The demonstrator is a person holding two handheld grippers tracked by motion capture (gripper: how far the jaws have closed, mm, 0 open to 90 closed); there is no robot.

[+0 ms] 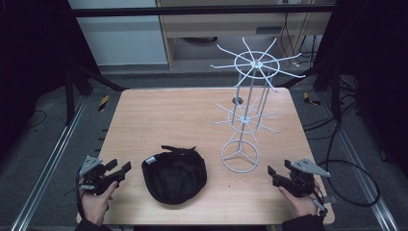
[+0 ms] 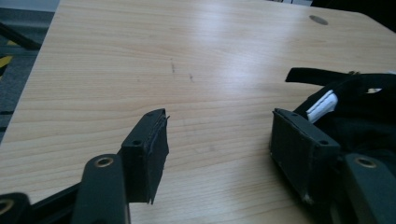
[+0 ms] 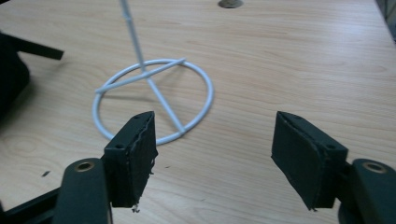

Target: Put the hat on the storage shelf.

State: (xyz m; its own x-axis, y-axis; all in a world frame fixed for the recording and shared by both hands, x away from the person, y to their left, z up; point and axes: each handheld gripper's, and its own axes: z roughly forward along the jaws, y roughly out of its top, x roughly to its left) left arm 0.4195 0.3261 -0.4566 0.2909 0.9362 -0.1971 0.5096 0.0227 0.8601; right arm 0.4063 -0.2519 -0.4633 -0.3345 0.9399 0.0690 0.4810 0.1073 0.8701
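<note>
Near the table's (image 1: 159,103) front edge, my left gripper (image 1: 121,169) and right gripper (image 1: 273,174) gape wide, holding nothing, flanking the black cap (image 1: 174,177) and white wire stand (image 1: 243,120).

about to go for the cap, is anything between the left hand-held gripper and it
Nothing visible. The left hand-held gripper sits open just left of the black cap, with bare table between them. The white wire rack stands off to the cap's right, out of that path.

Light wooden table (image 1: 159,115), black cap (image 1: 174,175) lying near its front edge, white wire rack (image 1: 239,156) standing just right of the cap, small round grey spot (image 1: 237,100) behind the rack.
</note>
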